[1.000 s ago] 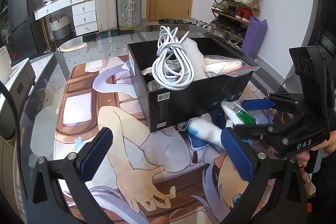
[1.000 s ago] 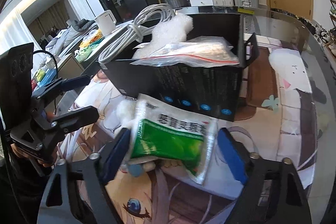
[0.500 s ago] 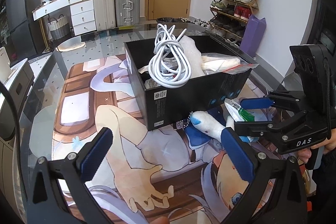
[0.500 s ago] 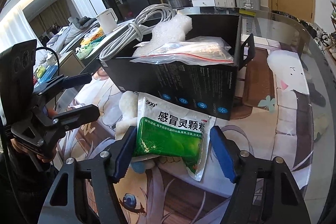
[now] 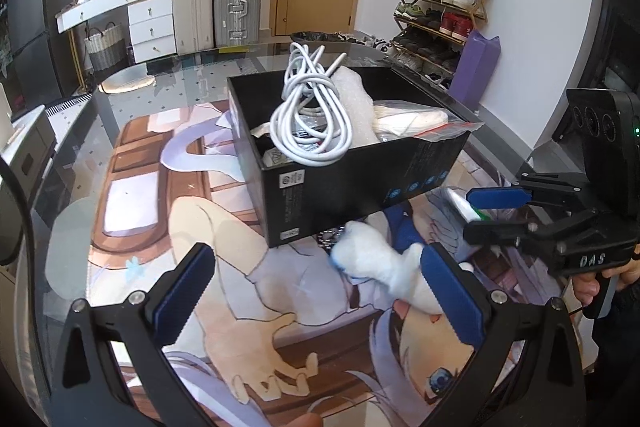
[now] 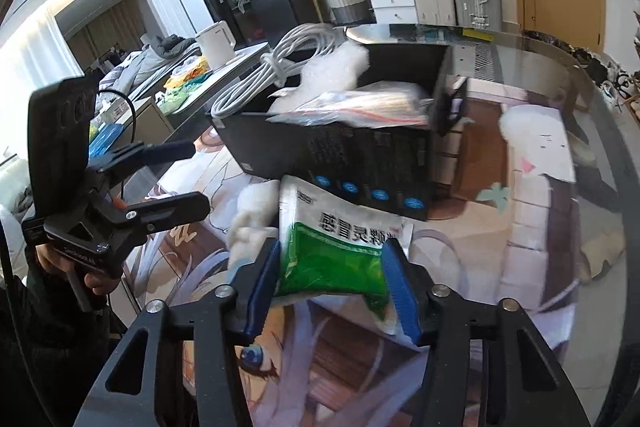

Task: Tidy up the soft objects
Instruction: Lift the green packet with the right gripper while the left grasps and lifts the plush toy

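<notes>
A black box (image 5: 352,179) on the printed mat holds a coiled white cable (image 5: 308,115), white bubble wrap and a clear zip bag. My right gripper (image 6: 334,285) is shut on a green and white medicine packet (image 6: 336,247), held just in front of the box (image 6: 360,163). A white and blue plush toy (image 5: 376,263) lies on the mat by the box; it also shows in the right wrist view (image 6: 252,219). My left gripper (image 5: 320,291) is open and empty, with the plush near its right finger. The right gripper (image 5: 500,211) shows at the right of the left wrist view.
The glass table (image 5: 132,95) carries an anime print mat (image 5: 224,267). Suitcases (image 5: 236,7), white drawers and a shoe rack (image 5: 440,7) stand behind. The left gripper (image 6: 160,179) shows at the left of the right wrist view.
My right gripper has closed on the medicine packet and lifted it slightly. My left gripper has moved forward, toward the plush toy and the box.
</notes>
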A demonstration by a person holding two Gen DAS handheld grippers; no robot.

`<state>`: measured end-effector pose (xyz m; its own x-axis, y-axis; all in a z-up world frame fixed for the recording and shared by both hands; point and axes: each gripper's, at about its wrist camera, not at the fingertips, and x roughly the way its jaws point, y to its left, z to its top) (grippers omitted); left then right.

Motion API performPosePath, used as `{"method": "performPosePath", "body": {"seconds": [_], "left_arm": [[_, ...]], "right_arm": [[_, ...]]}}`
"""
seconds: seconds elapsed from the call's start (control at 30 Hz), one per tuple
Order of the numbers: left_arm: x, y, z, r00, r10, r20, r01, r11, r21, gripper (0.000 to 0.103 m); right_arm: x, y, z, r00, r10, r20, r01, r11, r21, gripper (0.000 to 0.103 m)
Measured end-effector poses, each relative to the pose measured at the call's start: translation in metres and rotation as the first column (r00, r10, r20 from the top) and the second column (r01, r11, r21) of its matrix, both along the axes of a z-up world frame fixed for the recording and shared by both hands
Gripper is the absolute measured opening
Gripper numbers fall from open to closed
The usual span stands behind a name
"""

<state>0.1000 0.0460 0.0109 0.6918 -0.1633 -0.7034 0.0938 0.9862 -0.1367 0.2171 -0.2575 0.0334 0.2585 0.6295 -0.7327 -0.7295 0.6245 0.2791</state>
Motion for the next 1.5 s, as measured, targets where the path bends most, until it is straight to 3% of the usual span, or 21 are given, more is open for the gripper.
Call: {"method": "performPosePath", "body": {"seconds": [0.27, 0.43, 0.63, 0.83, 0.93, 1.1, 1.5], "left_arm": [[0.002, -0.018, -0.007, 0.998, -0.054, -0.032, 0.053, 0.998, -0.025, 0.103], [0.003, -0.025, -0.011, 0.996, -0.072, -0.047, 0.071, 0.997, -0.023, 0.103], [0.003, -0.026, -0.013, 0.996, -0.074, -0.053, 0.073, 0.997, -0.021, 0.103], [0.003, -0.023, -0.013, 0.996, -0.072, -0.055, 0.071, 0.997, -0.022, 0.103], [0.003, -0.021, -0.013, 0.996, -0.071, -0.052, 0.070, 0.997, -0.024, 0.103], [0.003, -0.020, -0.013, 0.996, -0.074, -0.052, 0.073, 0.997, -0.029, 0.103], [0.006, -0.037, -0.013, 0.989, -0.131, -0.067, 0.130, 0.991, -0.028, 0.103]], "right_arm": [[0.001, -0.002, -0.003, 1.000, 0.011, 0.007, -0.011, 1.000, -0.028, 0.047], [0.002, -0.001, -0.007, 0.999, -0.014, 0.032, 0.017, 0.996, -0.086, 0.068], [0.000, 0.007, -0.018, 0.997, -0.017, 0.074, 0.029, 0.985, -0.169, 0.076], [-0.003, 0.015, -0.025, 0.992, -0.025, 0.126, 0.054, 0.973, -0.226, 0.075], [-0.002, 0.013, -0.024, 0.992, -0.016, 0.129, 0.045, 0.973, -0.227, 0.063], [-0.005, 0.010, -0.022, 0.991, 0.009, 0.132, 0.021, 0.974, -0.226, 0.053], [-0.013, -0.008, 0.009, 0.984, 0.004, 0.177, 0.026, 0.985, -0.171, 0.053]]}}
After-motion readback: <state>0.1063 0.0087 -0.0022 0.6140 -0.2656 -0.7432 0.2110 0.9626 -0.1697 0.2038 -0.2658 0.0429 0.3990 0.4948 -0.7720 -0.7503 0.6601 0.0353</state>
